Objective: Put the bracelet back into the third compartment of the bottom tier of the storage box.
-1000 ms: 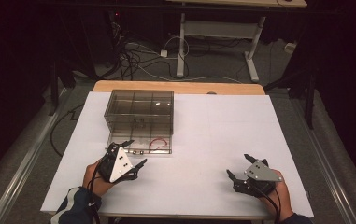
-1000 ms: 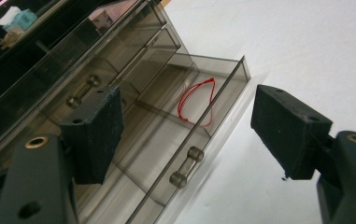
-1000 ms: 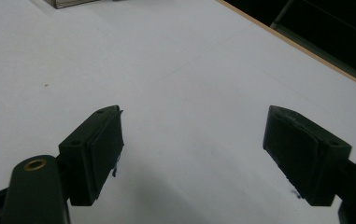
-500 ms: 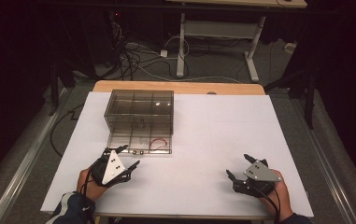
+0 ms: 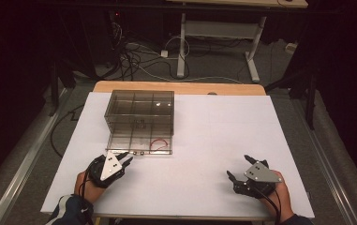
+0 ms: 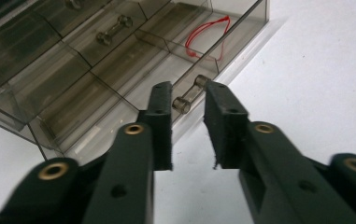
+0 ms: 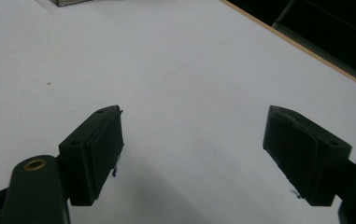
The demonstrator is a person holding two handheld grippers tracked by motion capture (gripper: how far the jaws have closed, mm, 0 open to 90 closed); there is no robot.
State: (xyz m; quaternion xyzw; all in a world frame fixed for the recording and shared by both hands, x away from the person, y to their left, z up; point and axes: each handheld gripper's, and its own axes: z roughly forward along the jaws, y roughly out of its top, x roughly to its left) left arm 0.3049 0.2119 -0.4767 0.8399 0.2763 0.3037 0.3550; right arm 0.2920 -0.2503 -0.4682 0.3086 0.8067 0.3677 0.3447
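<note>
The left tongs [image 5: 125, 158] sit at the near left corner of the clear drawer box [image 5: 141, 123] on the white desk [image 5: 213, 140]. Their jaws have just been closing and now bracket the knob [image 6: 189, 93] of the pulled-out bottom drawer [image 6: 119, 88], though whether the pads touch it I cannot tell. The box looks like thin rigid plastic, light and slick, likely to slide on the desk if tugged hard. The small bar-shaped knob seems the only sound hold, pinched across its shaft. A red band [image 6: 206, 41] lies in one compartment. The right tongs [image 5: 240, 168] rest on the desk well apart, jaws wide open, holding nothing.
</note>
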